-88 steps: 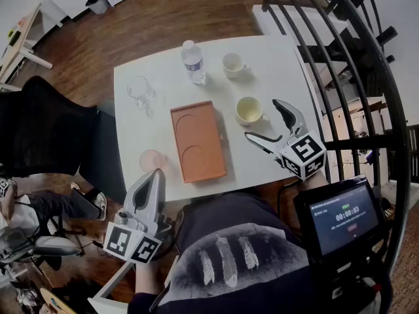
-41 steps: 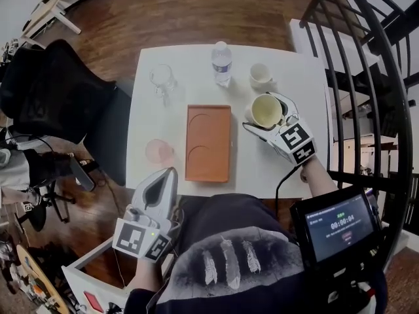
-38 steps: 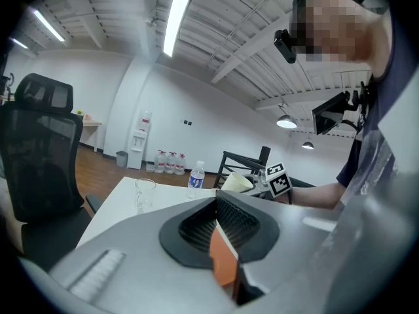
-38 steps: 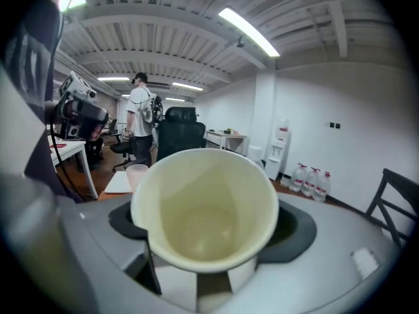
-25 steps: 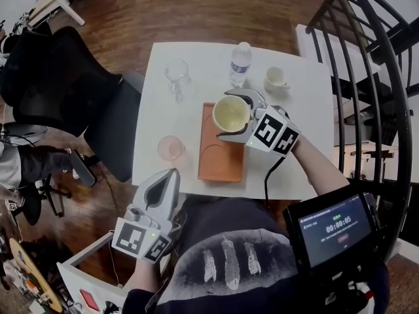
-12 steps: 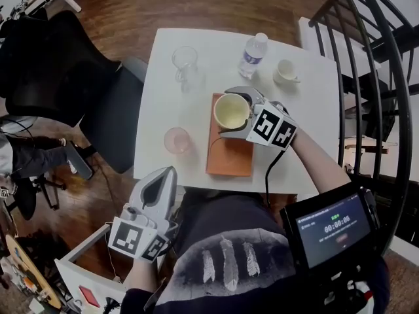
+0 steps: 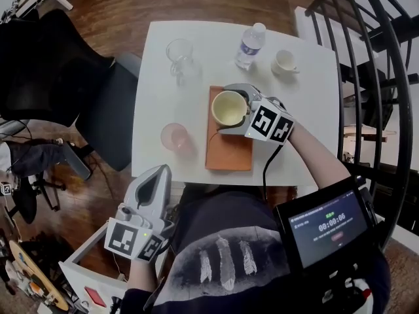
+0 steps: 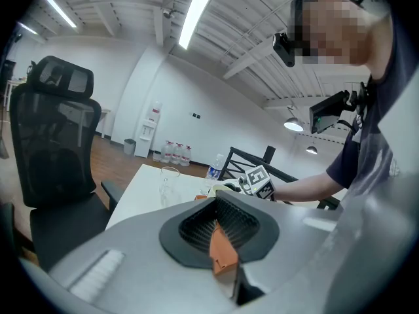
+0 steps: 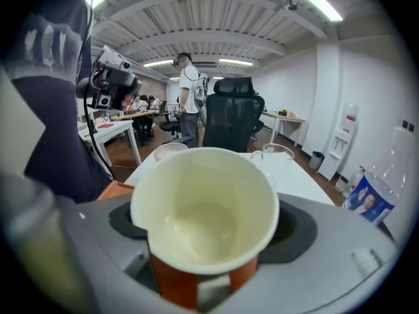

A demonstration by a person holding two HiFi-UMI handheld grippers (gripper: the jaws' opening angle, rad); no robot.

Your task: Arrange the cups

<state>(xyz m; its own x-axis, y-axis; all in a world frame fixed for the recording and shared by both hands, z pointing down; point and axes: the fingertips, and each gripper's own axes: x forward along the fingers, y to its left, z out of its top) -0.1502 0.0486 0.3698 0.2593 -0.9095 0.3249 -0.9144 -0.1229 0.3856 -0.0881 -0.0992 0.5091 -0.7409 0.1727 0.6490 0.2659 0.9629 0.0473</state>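
Grip of right tongs (image 7: 227, 108) on cream cup (image 9: 206, 221): jaws spread wide, one on each side of the cup's wall and pressed against it, cup's mouth turned up. Held over the far end of orange tray (image 7: 229, 152), hiding the far round recess. Cannot tell whether resting on the tray or just above it.

Three and a half seconds back: same cup standing on tabletop (image 7: 157, 97) to the right of the tray, right tongs open beside it and holding nothing. Since then closed round the cup, lifted it and carried it leftward over the tray.

Past the right tongs' tips: pink cup (image 7: 174, 136) and clear glass mug (image 7: 180, 52), both on the tabletop and apart from the tray. Off to the right side of those tongs: water bottle (image 7: 249, 44), and farther back small white cup (image 7: 285, 61). None of these four shifted on the tabletop since the earlier frames.

Left tongs (image 7: 159, 172) shut tight with nothing between the jaws, hanging off the near edge of the tabletop, well apart from every cup, tips aimed toward the tabletop. Much the same as before. Black chair (image 7: 39, 64) off to the left of the left tongs.
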